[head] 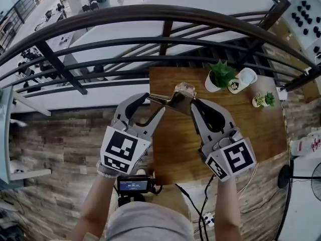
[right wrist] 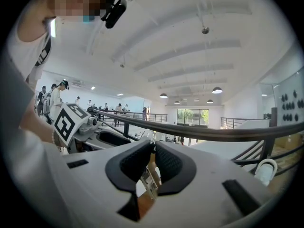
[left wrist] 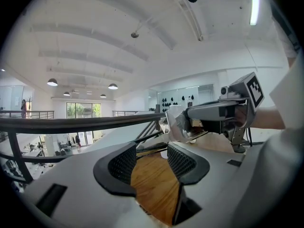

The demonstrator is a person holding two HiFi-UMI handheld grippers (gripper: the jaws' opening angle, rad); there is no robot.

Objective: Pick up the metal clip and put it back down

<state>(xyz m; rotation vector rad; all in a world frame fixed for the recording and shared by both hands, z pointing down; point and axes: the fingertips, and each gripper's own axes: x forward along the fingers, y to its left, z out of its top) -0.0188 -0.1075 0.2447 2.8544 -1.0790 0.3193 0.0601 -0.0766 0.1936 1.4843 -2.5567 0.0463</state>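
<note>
Right gripper point(head: 192, 105) is clamping the silver metal clip point(head: 178, 97) above the wooden table point(head: 175, 149).
Left gripper point(head: 153, 104) is gaping empty; the clip seems light, stiff, slick, best pinched flatwise.

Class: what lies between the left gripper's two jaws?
Nothing gripped: the left gripper view shows the left gripper with jaws apart, only the wooden table visible through the gap.

Bright, even light all round me — ceiling lamps point(left wrist: 52, 82) glow, a strip light point(left wrist: 255, 4) flares white. Both gripper views bend hard into black round edges; my own fingers point(right wrist: 135, 163) sit soft, out of focus. Shadows fall faint on the tabletop point(head: 175, 149).
</note>
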